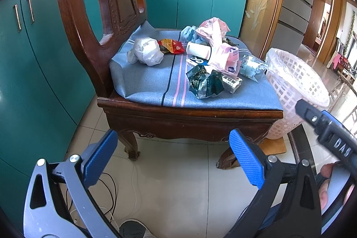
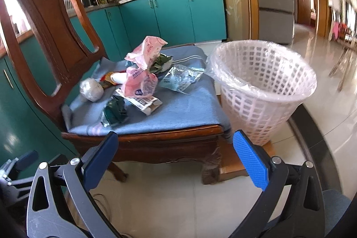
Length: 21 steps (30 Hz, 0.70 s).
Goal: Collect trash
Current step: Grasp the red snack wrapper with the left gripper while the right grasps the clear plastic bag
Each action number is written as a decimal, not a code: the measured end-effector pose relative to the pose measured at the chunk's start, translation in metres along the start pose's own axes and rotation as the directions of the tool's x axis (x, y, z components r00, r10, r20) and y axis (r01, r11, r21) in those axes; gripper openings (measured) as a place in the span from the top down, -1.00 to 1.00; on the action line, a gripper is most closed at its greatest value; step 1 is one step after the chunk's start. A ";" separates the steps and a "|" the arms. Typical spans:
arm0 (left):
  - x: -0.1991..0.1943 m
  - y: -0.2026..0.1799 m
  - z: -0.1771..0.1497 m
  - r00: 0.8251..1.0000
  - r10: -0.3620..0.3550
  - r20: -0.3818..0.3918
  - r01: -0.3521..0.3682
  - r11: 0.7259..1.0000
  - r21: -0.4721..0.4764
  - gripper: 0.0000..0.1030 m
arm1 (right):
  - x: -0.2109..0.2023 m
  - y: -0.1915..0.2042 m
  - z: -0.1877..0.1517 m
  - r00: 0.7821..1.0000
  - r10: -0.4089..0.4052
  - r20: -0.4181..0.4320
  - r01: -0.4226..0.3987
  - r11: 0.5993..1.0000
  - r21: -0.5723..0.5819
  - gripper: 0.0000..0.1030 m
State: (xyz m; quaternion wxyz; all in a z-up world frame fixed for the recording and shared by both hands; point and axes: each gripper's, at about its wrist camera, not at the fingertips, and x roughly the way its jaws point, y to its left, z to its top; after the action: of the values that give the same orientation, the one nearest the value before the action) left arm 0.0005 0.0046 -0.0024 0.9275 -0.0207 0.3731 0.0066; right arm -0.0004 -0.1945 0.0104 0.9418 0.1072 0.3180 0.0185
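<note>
- Blurring from motion softens the right wrist view, so print on the wrappers is hard to read there.
- The pink-and-white wastebasket (image 2: 263,90) is a lattice plastic tub lined with a thin clear bag; in the left wrist view it (image 1: 296,90) is partly cut off behind the right gripper (image 1: 312,119), which shows there only as one dark finger.
- Trash lies heaped on the far right part of the blue striped cushion (image 1: 151,81) of a carved wooden chair (image 1: 96,15): a crumpled white plastic bag (image 1: 146,51), a red snack wrapper (image 1: 173,46), pink tissue packs (image 1: 225,57), a dark green foil wrapper (image 1: 204,81), a clear crinkled packet (image 2: 180,78).
- The basket stands on a low wooden board just right of the chair, touching the cushion's edge.
- The left gripper (image 1: 174,157) hovers near the chair's front over pale floor tiles, its blue textured pads spread wide, holding nothing.
- The right gripper (image 2: 175,160) hovers likewise, spread wide and empty, pointed between seat and basket.
</note>
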 end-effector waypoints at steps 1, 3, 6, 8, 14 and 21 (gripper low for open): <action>0.000 0.002 0.001 1.000 0.000 0.002 0.000 1.000 -0.005 -0.94 | -0.002 -0.004 0.005 1.000 0.019 0.010 -0.019 1.000 0.021 -0.95; -0.001 0.007 0.005 1.000 -0.007 0.011 0.007 1.000 -0.018 -0.94 | -0.004 -0.013 0.018 0.998 0.064 0.026 -0.066 0.996 0.053 -0.95; 0.003 0.014 0.019 0.998 -0.054 0.008 0.055 0.998 -0.045 -0.94 | 0.007 -0.031 0.051 0.987 0.159 -0.007 -0.157 0.979 0.127 -0.95; 0.010 0.014 0.037 0.995 -0.096 -0.017 0.095 0.995 -0.032 -0.94 | 0.021 -0.041 0.074 0.976 0.210 -0.051 -0.196 0.961 0.193 -0.95; 0.032 0.005 0.109 0.995 -0.082 -0.050 0.083 0.997 0.010 -0.94 | 0.077 -0.057 0.124 0.933 0.330 -0.144 -0.269 0.905 0.329 -0.95; 0.096 0.027 0.175 0.984 -0.152 -0.093 0.141 0.984 -0.109 -0.92 | 0.143 -0.056 0.119 0.897 0.354 -0.264 -0.246 0.896 0.369 -0.22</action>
State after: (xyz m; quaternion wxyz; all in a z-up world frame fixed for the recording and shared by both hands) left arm 0.1902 0.0389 0.0569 0.9033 -0.0957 0.4159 -0.0437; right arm 0.1832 -0.2576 0.0058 0.8311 0.3054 0.4463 0.1299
